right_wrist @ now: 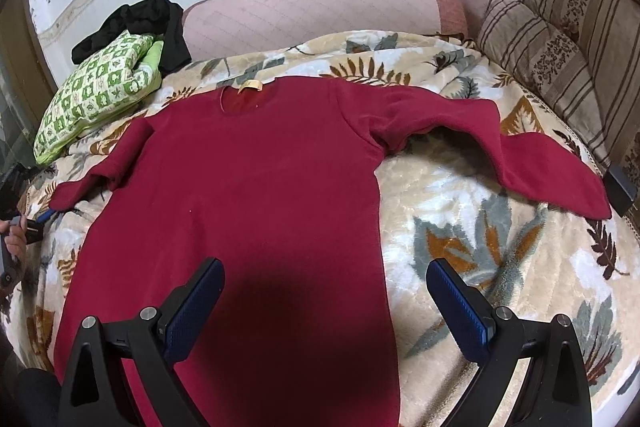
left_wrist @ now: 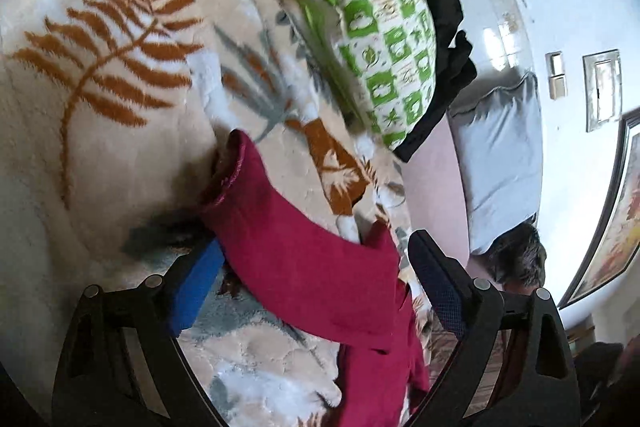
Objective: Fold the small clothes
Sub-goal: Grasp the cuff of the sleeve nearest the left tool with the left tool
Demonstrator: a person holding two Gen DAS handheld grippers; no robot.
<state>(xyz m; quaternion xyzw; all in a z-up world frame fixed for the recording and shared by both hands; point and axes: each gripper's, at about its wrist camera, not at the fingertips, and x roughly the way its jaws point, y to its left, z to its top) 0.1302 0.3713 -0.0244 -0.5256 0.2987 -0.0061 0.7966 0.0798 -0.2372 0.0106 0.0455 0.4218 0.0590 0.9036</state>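
With the red top [right_wrist: 240, 167] spread flat on the leaf-patterned blanket [right_wrist: 460, 211], its sleeve [left_wrist: 296, 243] is straddled by the wide-apart left gripper [left_wrist: 312, 275], the right gripper [right_wrist: 324, 303] is held apart above the hem, and blanket pile could be pinched along with the cuff.

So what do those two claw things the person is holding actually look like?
Both match. The left gripper and the right gripper each have two black plastic fingers with triangular cut-outs and silver round pivot pins. The inner faces carry blue textured pads. No cables or markings show.
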